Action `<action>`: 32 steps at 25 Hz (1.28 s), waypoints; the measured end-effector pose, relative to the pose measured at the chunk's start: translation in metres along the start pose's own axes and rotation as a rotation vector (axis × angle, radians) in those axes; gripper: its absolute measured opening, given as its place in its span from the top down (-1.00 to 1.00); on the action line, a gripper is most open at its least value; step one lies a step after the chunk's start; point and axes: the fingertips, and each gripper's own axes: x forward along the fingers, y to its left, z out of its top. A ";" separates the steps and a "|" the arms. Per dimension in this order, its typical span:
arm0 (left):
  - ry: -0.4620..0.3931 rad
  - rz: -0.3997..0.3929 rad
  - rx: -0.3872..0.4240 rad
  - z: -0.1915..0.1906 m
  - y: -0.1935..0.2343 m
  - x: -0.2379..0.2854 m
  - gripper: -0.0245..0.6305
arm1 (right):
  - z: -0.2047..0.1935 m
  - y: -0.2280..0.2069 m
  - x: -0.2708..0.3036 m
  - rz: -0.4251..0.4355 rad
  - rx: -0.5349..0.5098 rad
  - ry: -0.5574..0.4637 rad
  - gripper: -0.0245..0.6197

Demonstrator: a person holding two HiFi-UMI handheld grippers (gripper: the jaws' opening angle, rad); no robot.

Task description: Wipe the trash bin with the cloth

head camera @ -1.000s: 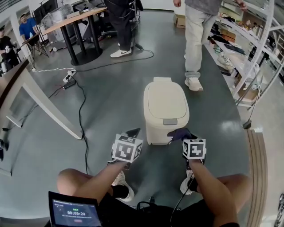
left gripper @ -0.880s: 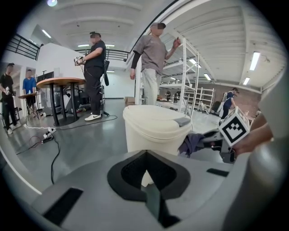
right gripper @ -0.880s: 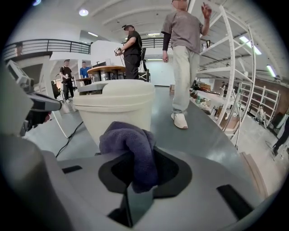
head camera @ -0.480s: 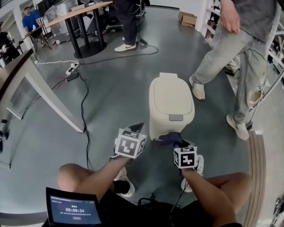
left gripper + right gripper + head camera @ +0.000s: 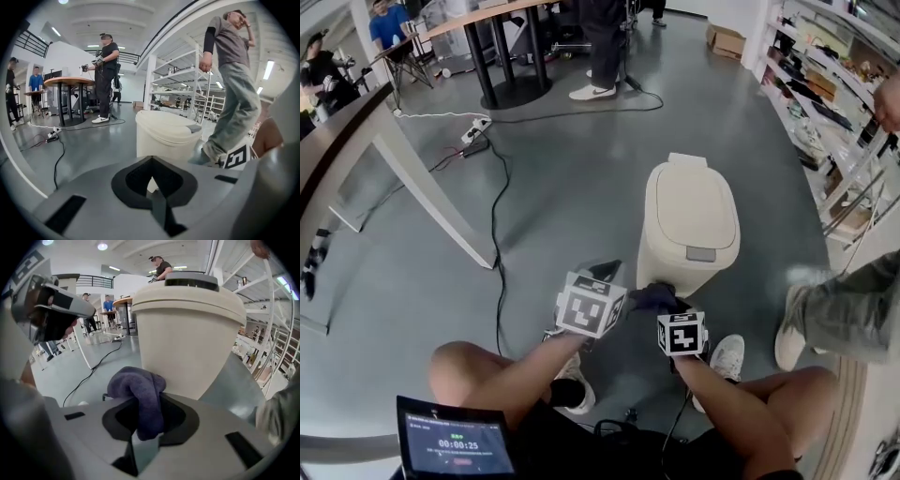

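1. Ahead of the right gripper (image 5: 145,405): trash bin (image 5: 187,338), one, cream, lidded, upright on the floor. Its front wall fills the space directly beyond the jaws.
2. Between the right gripper's jaws: cloth (image 5: 140,390), one, dark purple, bunched. The jaws are clenched on its lower fold, and the loose bulk stands above and forward of the tips.
3. Cloth relative to bin: close against the lower front wall, near the base. Whether the fabric is actually touching the wall cannot be told from either view.
4. To the left of the right gripper, just beside it: left gripper (image 5: 151,161). Its jaws are closed together on nothing. The bin stands ahead of it and a little to its right, apart from it.
5. Beyond the right gripper, to its right: a bystander's leg (image 5: 830,305), near the bin but not touching it.
6. Step in hand, as a judgement: the approach to the wipe, with the cloth brought to the bin's front face and no stroke evident.
7. Next move, as a judgement: press the cloth's bulk flat onto the wall and draw it across or upward, keeping the grip firm so the fold does not pull out. The left gripper could steady the bin, which looks light enough to slide.
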 end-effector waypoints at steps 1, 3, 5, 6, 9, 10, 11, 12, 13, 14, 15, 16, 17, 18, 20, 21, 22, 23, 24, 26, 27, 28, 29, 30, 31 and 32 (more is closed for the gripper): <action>0.002 0.001 -0.002 -0.001 0.001 0.000 0.93 | 0.005 0.000 0.001 -0.008 0.000 -0.017 0.68; 0.008 0.000 -0.005 -0.003 0.001 -0.001 0.93 | 0.013 0.001 0.002 -0.020 -0.005 -0.041 0.68; 0.013 -0.002 -0.006 -0.004 0.000 -0.002 0.93 | 0.018 0.003 0.001 -0.017 0.001 -0.047 0.68; 0.014 -0.005 -0.008 -0.004 -0.001 -0.002 0.93 | 0.018 0.002 0.000 -0.016 0.006 -0.047 0.68; 0.019 -0.016 -0.011 -0.004 -0.008 -0.001 0.93 | 0.016 -0.009 -0.003 -0.021 0.021 -0.042 0.68; 0.022 -0.018 -0.010 -0.005 -0.008 -0.001 0.93 | 0.015 -0.012 -0.003 -0.021 0.028 -0.040 0.68; 0.025 -0.019 -0.008 -0.005 -0.008 0.000 0.93 | 0.015 -0.015 -0.003 -0.020 0.036 -0.038 0.68; 0.027 -0.021 -0.005 -0.005 -0.008 0.001 0.93 | 0.015 -0.018 -0.002 -0.018 0.045 -0.037 0.68; 0.029 -0.024 -0.001 -0.004 -0.009 0.001 0.93 | 0.016 -0.020 -0.002 -0.017 0.054 -0.036 0.68; 0.030 -0.027 0.002 -0.003 -0.010 0.002 0.93 | 0.016 -0.023 -0.003 -0.017 0.060 -0.034 0.68; 0.032 -0.031 0.007 -0.002 -0.012 0.003 0.93 | 0.015 -0.026 -0.004 -0.019 0.065 -0.032 0.68; 0.033 -0.034 0.011 -0.002 -0.013 0.005 0.93 | 0.014 -0.029 -0.004 -0.022 0.071 -0.030 0.68; 0.035 -0.036 0.017 -0.003 -0.014 0.007 0.93 | 0.013 -0.033 -0.003 -0.025 0.080 -0.028 0.68; 0.036 -0.037 0.022 -0.004 -0.014 0.010 0.93 | 0.011 -0.038 -0.002 -0.028 0.090 -0.027 0.68; 0.041 -0.039 0.029 -0.005 -0.016 0.014 0.93 | 0.008 -0.048 -0.002 -0.029 0.116 -0.021 0.68; 0.043 -0.040 0.031 -0.006 -0.018 0.014 0.93 | 0.007 -0.053 -0.003 -0.030 0.126 -0.018 0.68; 0.047 -0.042 0.033 -0.006 -0.019 0.015 0.93 | 0.007 -0.057 -0.004 -0.032 0.134 -0.016 0.68; 0.051 -0.042 0.036 -0.008 -0.020 0.015 0.93 | 0.006 -0.060 -0.005 -0.035 0.141 -0.015 0.68; 0.055 -0.041 0.038 -0.010 -0.020 0.015 0.93 | 0.005 -0.063 -0.005 -0.039 0.147 -0.015 0.68; 0.061 -0.038 0.041 -0.013 -0.020 0.015 0.93 | 0.002 -0.071 -0.004 -0.053 0.155 -0.017 0.68; 0.061 -0.039 0.043 -0.013 -0.021 0.017 0.93 | 0.001 -0.078 -0.004 -0.064 0.157 -0.018 0.68; 0.061 -0.042 0.046 -0.013 -0.022 0.018 0.93 | -0.001 -0.085 -0.004 -0.077 0.160 -0.017 0.68; 0.063 -0.044 0.049 -0.013 -0.023 0.020 0.93 | -0.003 -0.091 -0.004 -0.089 0.162 -0.014 0.68; 0.065 -0.046 0.051 -0.014 -0.024 0.021 0.93 | -0.006 -0.096 -0.003 -0.099 0.164 -0.010 0.68; 0.068 -0.046 0.053 -0.014 -0.025 0.022 0.93 | -0.009 -0.099 -0.003 -0.108 0.165 -0.004 0.68; 0.071 -0.047 0.053 -0.015 -0.025 0.023 0.93 | -0.012 -0.103 -0.003 -0.115 0.165 0.002 0.68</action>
